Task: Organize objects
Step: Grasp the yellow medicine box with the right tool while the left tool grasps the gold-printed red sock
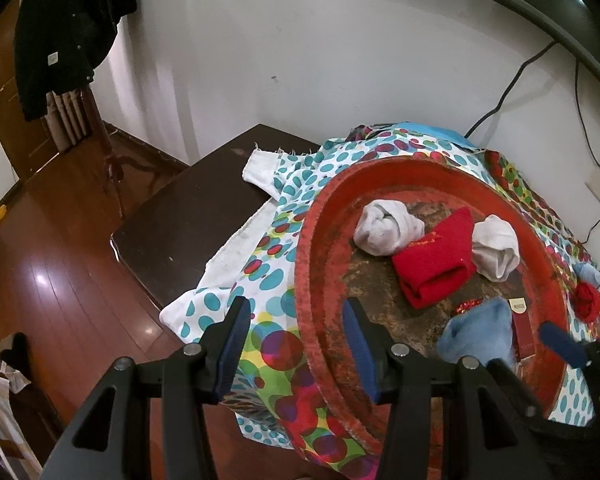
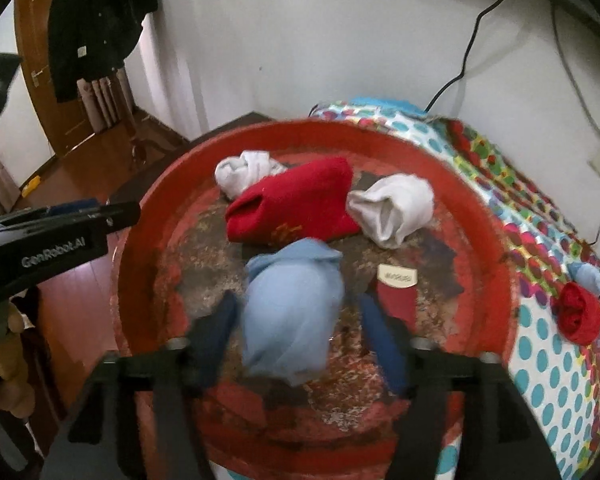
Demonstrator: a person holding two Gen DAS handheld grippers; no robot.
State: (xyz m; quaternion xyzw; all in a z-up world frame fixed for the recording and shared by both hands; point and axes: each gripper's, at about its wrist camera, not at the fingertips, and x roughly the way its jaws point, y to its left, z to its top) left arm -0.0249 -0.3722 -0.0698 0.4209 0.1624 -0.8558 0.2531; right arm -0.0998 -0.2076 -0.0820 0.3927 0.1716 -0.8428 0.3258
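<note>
A round red tray lies on a dotted cloth. In it are two white sock rolls, a folded red sock and a light blue sock roll. My right gripper is open, its fingers on either side of the blue roll without pressing it; the view is blurred. My left gripper is open and empty over the tray's near left rim. A red roll and a small blue roll lie on the cloth outside the tray.
The dotted cloth covers a dark wooden table against a white wall. A small dark red item with a cream label lies in the tray. Cables hang on the wall. Wooden floor and a coat stand are at left.
</note>
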